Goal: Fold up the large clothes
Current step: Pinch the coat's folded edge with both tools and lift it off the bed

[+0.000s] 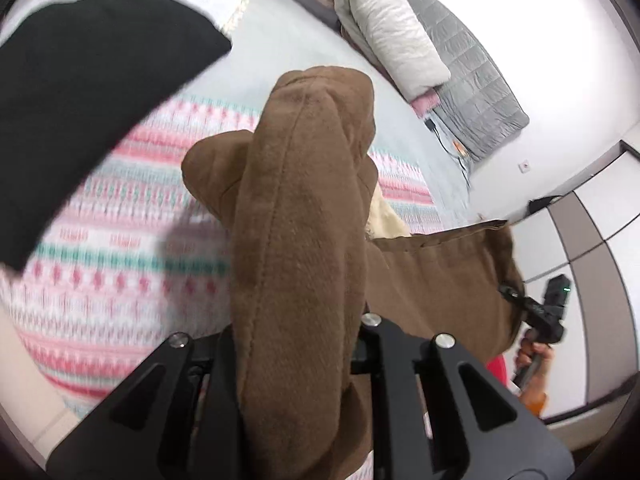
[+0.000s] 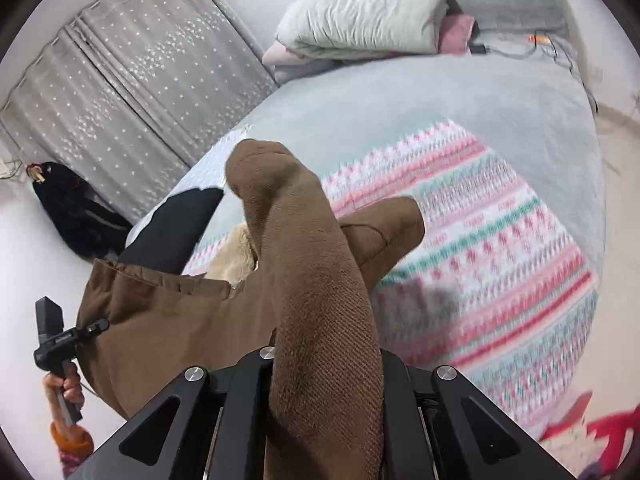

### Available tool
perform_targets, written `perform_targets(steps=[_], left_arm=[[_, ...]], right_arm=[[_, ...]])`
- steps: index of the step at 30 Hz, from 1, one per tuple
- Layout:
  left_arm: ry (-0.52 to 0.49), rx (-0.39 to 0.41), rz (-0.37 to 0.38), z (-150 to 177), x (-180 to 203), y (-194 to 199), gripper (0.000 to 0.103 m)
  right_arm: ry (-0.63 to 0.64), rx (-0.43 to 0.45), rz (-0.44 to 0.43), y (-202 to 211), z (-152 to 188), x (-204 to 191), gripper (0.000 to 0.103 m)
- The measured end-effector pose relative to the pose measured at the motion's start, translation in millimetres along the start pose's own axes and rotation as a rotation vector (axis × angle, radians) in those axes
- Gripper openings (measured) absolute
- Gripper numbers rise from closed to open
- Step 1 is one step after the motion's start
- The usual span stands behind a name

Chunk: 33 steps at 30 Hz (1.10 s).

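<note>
Both grippers, left gripper (image 1: 296, 360) and right gripper (image 2: 324, 380), are clamping the brown garment (image 1: 304, 208), which you are holding above the patterned blanket (image 1: 120, 264) toward twelve o'clock, so every fold is remaining undone.

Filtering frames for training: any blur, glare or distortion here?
Left wrist: patterned blanket and black cloth motion-smeared, brown garment sharp; wall at right blown out. Right wrist: blanket blurred, garment crisp. Both: heavy fisheye bending, dark vignette corners.

Brown fleece-lined garment (image 1: 296, 216), bunched, lifted
</note>
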<state>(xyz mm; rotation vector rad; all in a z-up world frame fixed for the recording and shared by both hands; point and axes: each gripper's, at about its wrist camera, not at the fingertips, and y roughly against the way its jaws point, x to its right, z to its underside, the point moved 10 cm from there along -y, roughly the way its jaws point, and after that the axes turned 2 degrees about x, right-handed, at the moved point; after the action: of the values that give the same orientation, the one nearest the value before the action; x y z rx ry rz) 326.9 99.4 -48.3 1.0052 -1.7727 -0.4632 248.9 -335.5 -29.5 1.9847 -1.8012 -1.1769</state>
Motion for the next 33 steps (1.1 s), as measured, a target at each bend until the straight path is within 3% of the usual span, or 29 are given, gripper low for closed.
perform_targets(steps=[3, 5, 6, 8, 9, 10, 11, 15, 20, 25, 26, 28, 29, 30, 31, 32, 33], left_arm=[[-0.001, -0.066, -0.063, 36.0, -34.3, -14.5, 0.030], [0.000, -0.125, -0.213, 64.5, -82.1, -38.9, 0.032], [0.012, -0.160, -0.269, 80.1, -107.4, -52.8, 0.038], [0.047, -0.138, -0.240, 91.0, -127.8, -61.3, 0.060], [0.056, -0.105, -0.228, 90.7, -133.0, -57.9, 0.063], [0.051, -0.094, -0.224, 89.9, -132.8, -54.4, 0.063], [0.033, -0.075, -0.233, 87.0, -131.6, -47.9, 0.063], [-0.088, 0.015, -0.326, 65.2, -119.5, -20.4, 0.064], [-0.197, 0.135, -0.304, 38.9, -102.1, -7.9, 0.073], [-0.205, 0.101, -0.276, 21.7, -93.9, -49.9, 0.073], [-0.204, 0.099, -0.278, 19.5, -95.3, -54.2, 0.072], [-0.179, 0.121, -0.299, 14.4, -91.5, -60.3, 0.057], [-0.172, 0.132, -0.292, 14.3, -88.7, -59.1, 0.039], [-0.165, 0.160, -0.286, 12.3, -82.1, -58.0, 0.028], [-0.172, 0.184, -0.284, 12.7, -75.1, -52.8, 0.023], [-0.201, 0.228, -0.280, 12.1, -64.2, -46.7, 0.012], [-0.233, 0.270, -0.282, 11.7, -53.0, -38.9, 0.012]], right_arm=[[-0.033, -0.065, -0.005, -13.3, 35.0, 20.5, 0.013], [-0.091, -0.125, 0.012, -36.8, 66.7, 49.0, 0.016], [-0.112, -0.158, 0.032, -47.9, 82.1, 62.7, 0.024], [-0.154, -0.226, 0.107, -75.0, 115.3, 98.7, 0.036], [-0.171, -0.228, 0.125, -81.2, 124.3, 112.0, 0.049], [-0.192, -0.213, 0.114, -81.8, 127.1, 119.1, 0.057], [-0.216, -0.189, 0.094, -77.9, 126.6, 123.7, 0.059], [-0.207, -0.122, 0.106, -50.7, 110.1, 133.0, 0.061], [-0.099, -0.030, 0.129, -29.1, 84.8, 116.4, 0.063], [0.059, -0.041, 0.169, -54.9, 76.9, 81.8, 0.063], [0.094, -0.040, 0.195, -64.3, 74.2, 75.5, 0.063], [0.131, -0.025, 0.266, -78.4, 67.9, 73.4, 0.063], [0.141, -0.008, 0.306, -85.4, 63.5, 74.0, 0.061], [0.148, 0.009, 0.325, -90.3, 61.4, 74.8, 0.054], [0.161, 0.035, 0.339, -93.2, 59.2, 71.9, 0.034], [0.176, 0.058, 0.352, -92.8, 57.7, 67.7, 0.026], [0.195, 0.087, 0.364, -89.0, 56.7, 62.6, 0.019]])
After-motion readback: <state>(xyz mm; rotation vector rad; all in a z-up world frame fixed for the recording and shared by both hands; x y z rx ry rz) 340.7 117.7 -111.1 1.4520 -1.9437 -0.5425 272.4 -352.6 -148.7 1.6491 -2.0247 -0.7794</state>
